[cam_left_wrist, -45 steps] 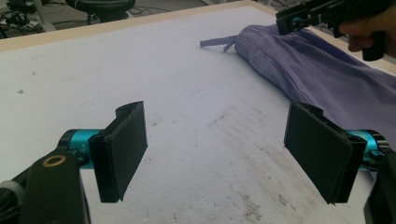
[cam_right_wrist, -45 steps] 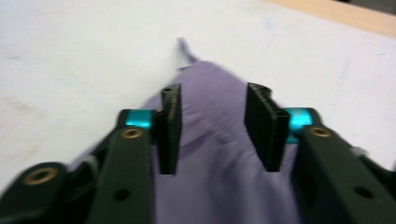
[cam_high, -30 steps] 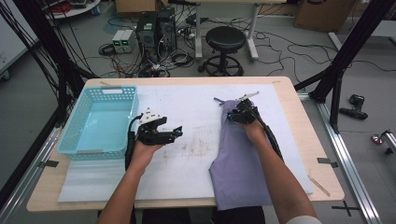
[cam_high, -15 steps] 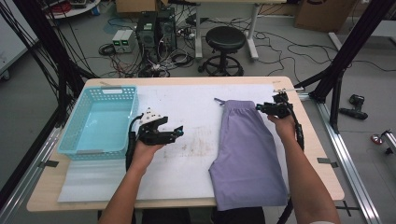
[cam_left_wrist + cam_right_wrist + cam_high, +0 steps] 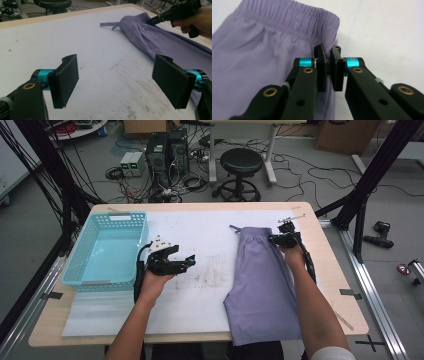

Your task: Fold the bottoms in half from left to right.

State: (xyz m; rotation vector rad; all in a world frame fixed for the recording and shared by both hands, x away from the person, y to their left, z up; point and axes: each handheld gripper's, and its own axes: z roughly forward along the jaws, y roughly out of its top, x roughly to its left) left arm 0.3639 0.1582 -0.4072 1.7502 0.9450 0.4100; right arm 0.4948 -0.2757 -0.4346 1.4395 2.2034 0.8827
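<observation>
Right tongs (image 5: 328, 53) are pinching the side edge of the purple shorts (image 5: 269, 60), just below the gathered waistband; the jaws have just been closing, and the right gripper view shows them nearly together with a fold of cloth caught between the pads. From the high view those same tongs (image 5: 283, 239) sit at the far right corner of the shorts (image 5: 262, 285), but there you can't make out the pinch itself.

Over on the left, the left tongs (image 5: 120, 82) are spread wide with nothing between the pads, just bare white counter below them. The high view puts them (image 5: 186, 263) mid-counter, pointing right, well apart from the shorts. The left gripper view adds the other hand's tongs (image 5: 160, 16) at the waistband and a drawstring (image 5: 108, 25) trailing off the far end of the shorts.

The shorts lie flat on the right half of the counter, waistband far, legs hanging over the near edge. The counter (image 5: 210, 305) has a white, scuffed sheet on a wooden top. A light blue basket (image 5: 82, 267) sits at the far left. Beyond the counter: a black stool (image 5: 242, 162), computer towers (image 5: 167, 150), and cables across the grey floor.
</observation>
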